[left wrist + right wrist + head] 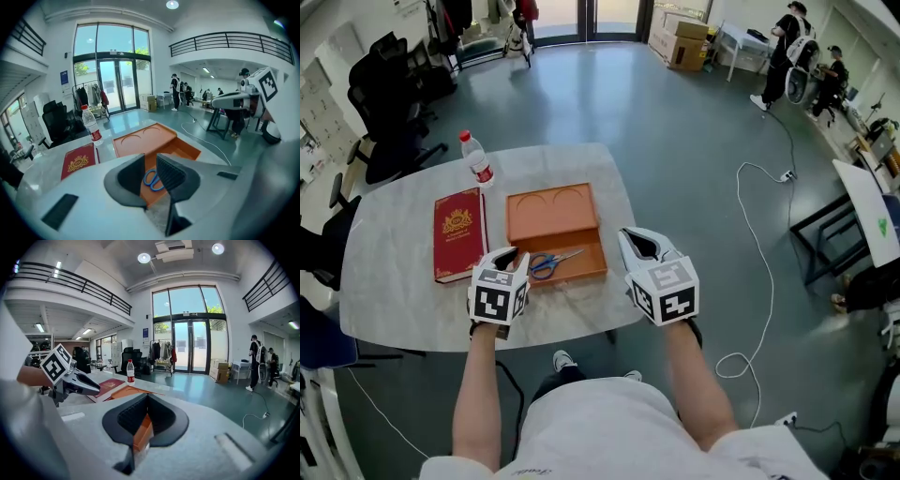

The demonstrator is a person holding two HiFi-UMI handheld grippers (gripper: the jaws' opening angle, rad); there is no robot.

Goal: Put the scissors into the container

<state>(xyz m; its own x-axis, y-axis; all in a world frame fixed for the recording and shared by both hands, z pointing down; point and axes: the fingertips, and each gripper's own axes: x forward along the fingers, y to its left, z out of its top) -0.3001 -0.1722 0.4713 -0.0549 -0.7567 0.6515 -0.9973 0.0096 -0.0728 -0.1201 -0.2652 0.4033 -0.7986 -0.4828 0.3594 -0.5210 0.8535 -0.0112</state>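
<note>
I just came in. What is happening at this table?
A person holds a gripper in each hand over the table. The blue-handled scissors already lie inside the orange container. The left gripper hovers near them, tongs apart and empty. The right gripper is beside the container, tongs together, holding nothing.

Open office/lab bldg w/ mezzanine rail [225, 40], glass doors [192, 345], office chairs [389, 70], boxes [684, 42].
</note>
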